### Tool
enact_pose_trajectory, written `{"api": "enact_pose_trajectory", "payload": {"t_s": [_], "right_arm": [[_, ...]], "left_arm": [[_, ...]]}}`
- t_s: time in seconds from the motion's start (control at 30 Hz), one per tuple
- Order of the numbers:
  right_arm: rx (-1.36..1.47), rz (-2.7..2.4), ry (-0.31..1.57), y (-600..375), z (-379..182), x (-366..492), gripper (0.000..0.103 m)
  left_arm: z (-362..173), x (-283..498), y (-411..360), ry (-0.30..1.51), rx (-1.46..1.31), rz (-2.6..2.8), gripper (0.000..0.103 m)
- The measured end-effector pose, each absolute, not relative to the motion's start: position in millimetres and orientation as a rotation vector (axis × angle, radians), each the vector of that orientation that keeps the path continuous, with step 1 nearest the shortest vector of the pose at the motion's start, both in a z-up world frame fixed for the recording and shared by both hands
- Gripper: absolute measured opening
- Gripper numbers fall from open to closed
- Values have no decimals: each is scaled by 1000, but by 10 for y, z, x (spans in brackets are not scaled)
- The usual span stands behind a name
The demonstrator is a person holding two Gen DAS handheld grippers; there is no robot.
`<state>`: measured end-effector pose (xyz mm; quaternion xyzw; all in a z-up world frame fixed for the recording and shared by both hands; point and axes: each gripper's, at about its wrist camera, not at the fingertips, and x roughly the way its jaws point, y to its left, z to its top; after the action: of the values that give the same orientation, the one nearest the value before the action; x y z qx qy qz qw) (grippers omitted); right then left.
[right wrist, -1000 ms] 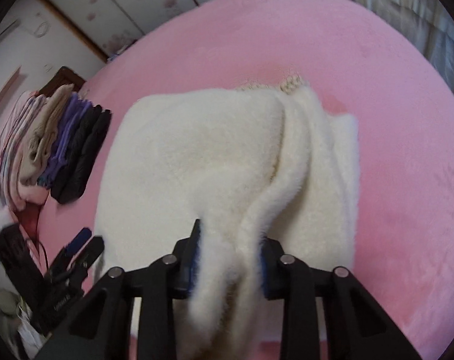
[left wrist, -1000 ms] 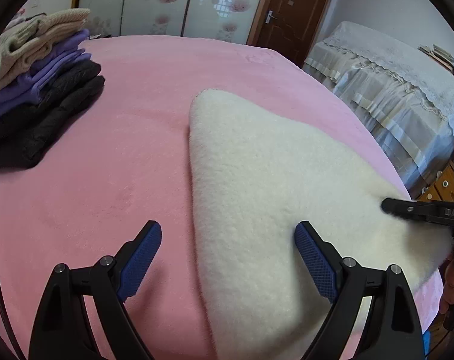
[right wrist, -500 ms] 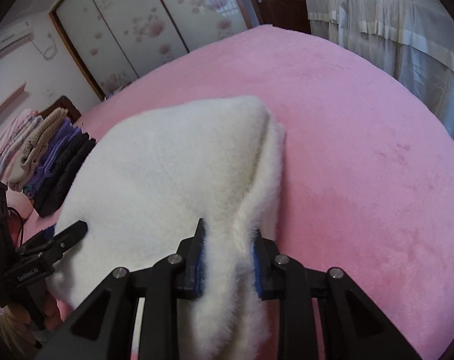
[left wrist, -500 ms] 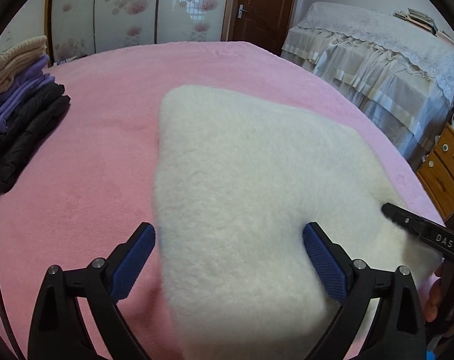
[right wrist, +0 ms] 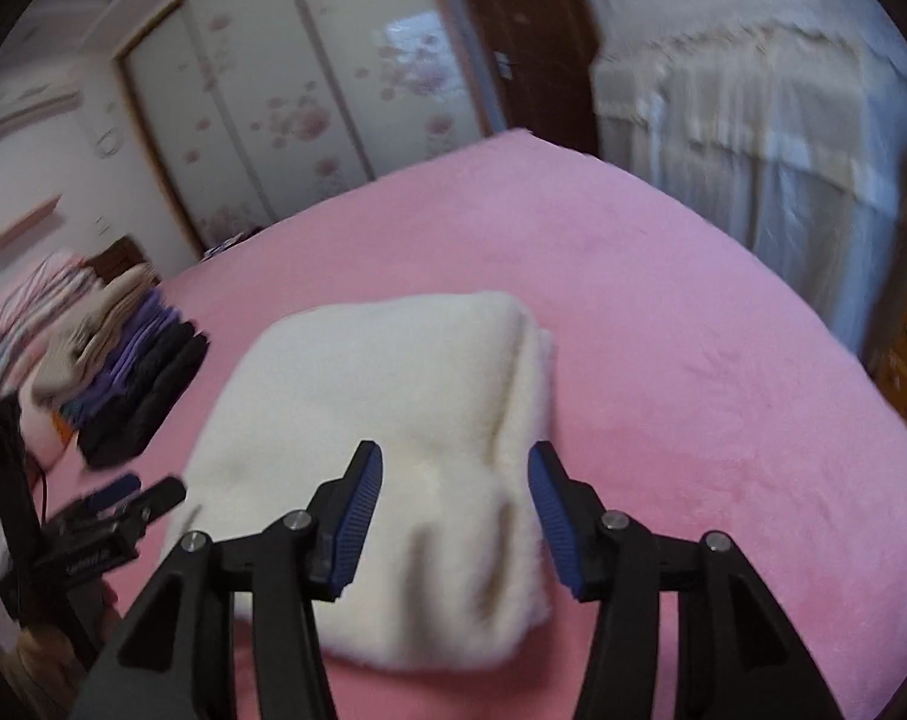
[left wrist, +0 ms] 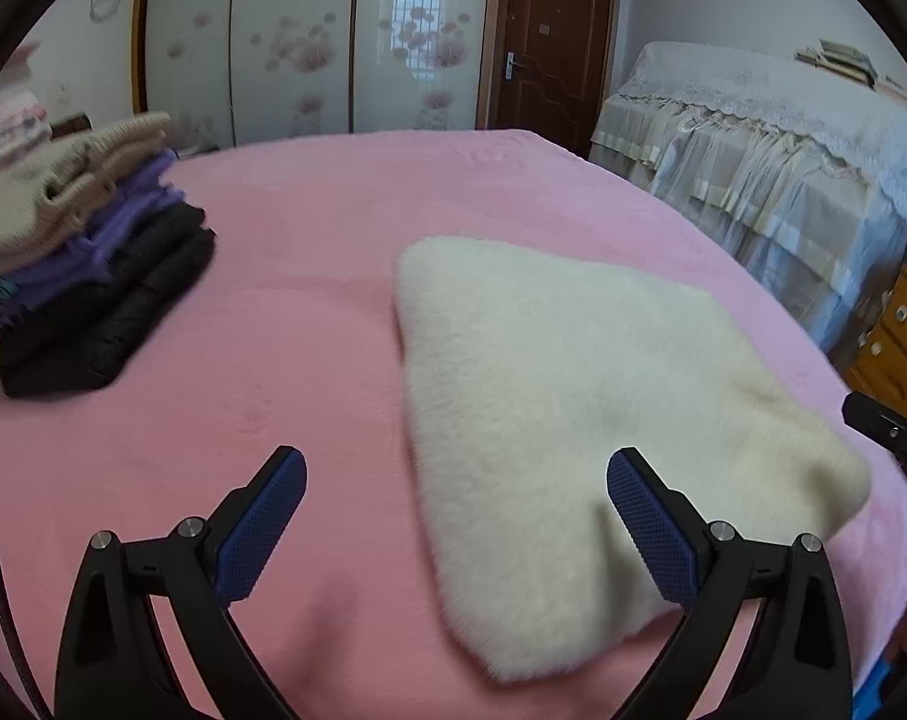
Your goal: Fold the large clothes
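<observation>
A cream fleece garment [left wrist: 573, 396] lies folded into a thick pad on the pink bed [left wrist: 309, 276]. My left gripper [left wrist: 453, 516] hovers wide open over the pad's near left edge, touching nothing. In the right wrist view the same garment [right wrist: 381, 420] lies below my right gripper [right wrist: 453, 504]. Its jaws are opening, and the blue pads stand clear on either side of the fleece's near right fold. The left gripper [right wrist: 123, 498] shows at the lower left of that view, and a tip of the right gripper [left wrist: 885, 432] at the right edge of the left wrist view.
A stack of folded clothes [left wrist: 87, 264], beige over purple over black, stands on the bed's left side. Behind the bed are wardrobe doors [left wrist: 309, 42] and a brown door [left wrist: 549, 42]. A lace-covered piece of furniture [left wrist: 771, 144] and a wooden drawer unit [left wrist: 897, 348] stand to the right.
My right gripper has let go of the fleece fold and pulled back. The left gripper opened a little wider and drew back too. The garment now lies flat as a folded pad.
</observation>
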<state>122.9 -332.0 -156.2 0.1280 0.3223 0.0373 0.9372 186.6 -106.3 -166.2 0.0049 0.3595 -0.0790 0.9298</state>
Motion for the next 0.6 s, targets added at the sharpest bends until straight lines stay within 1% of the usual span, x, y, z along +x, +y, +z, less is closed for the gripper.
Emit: {"api": "enact_pose_trajectory", "payload": {"t_s": [0.03,0.1,0.17,0.27,0.3,0.43,0.6], "right_arm": [[222,88,664,-3224,-1568,1188,26],[163,92,704,-3093,-1651,1144,14],[131,63,733,-3060,-1792,1120,10],[144,10,787,-3145,-2021,1117,1],[170,9,797,-3202,-2084,1120,0],[315,16,827,-3386,-2319,1159,0],[298,11,837,-3333,-2405,1192,0]], "left_arm": [[-1678,1815,-1068,730,41,-147,101],[-1748,1758,-1083,735,89,-123,100],[-1812,1727,-1072,747,92,-124,99],[-1843,1719,-1021,757,51,-137,100],[-1869,1731,-1006,767,40,-143,100],[-1966,1780,-944,808,-26,-160,101],[-2043,1787,-870,816,-73,-159,101]]}}
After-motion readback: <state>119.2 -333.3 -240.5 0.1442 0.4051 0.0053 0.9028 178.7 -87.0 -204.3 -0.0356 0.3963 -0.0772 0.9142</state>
